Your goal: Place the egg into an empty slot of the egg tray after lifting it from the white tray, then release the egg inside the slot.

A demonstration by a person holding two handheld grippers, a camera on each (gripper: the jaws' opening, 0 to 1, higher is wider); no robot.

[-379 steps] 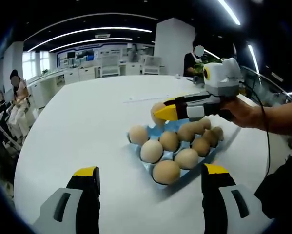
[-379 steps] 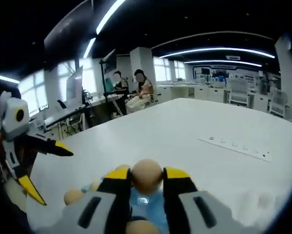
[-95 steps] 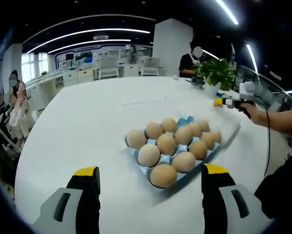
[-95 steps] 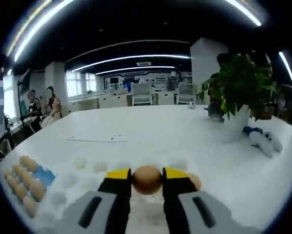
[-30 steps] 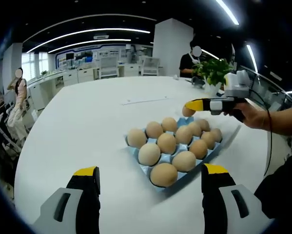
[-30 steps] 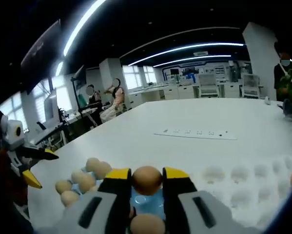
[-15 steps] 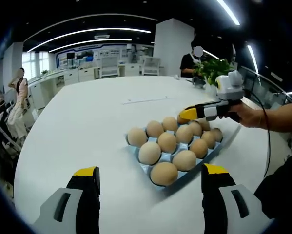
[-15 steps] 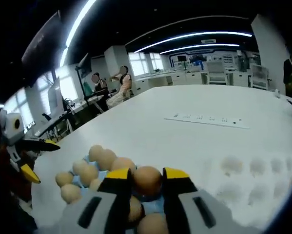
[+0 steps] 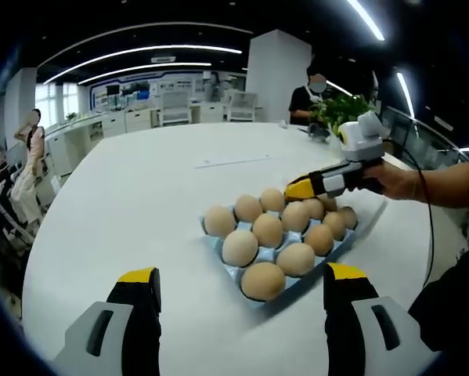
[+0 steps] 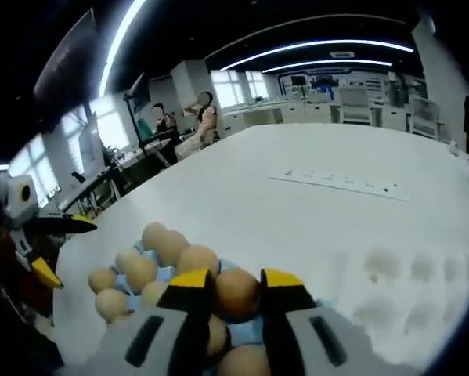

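lowered since half a second ago, the right gripper (image 10: 236, 291), clamped on the brown oval egg (image 10: 236, 294), hangs mid-frame over the blue moulded egg tray (image 9: 232, 273), where seating and release are judged next; the left gripper (image 9: 242, 288) is held apart.

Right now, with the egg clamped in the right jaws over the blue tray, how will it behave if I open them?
The egg is round and smooth, so it would probably roll unless seated in a cup of the blue egg tray. Its shell is likely fragile; release low. The right gripper pinches only its sides, so it may slip.
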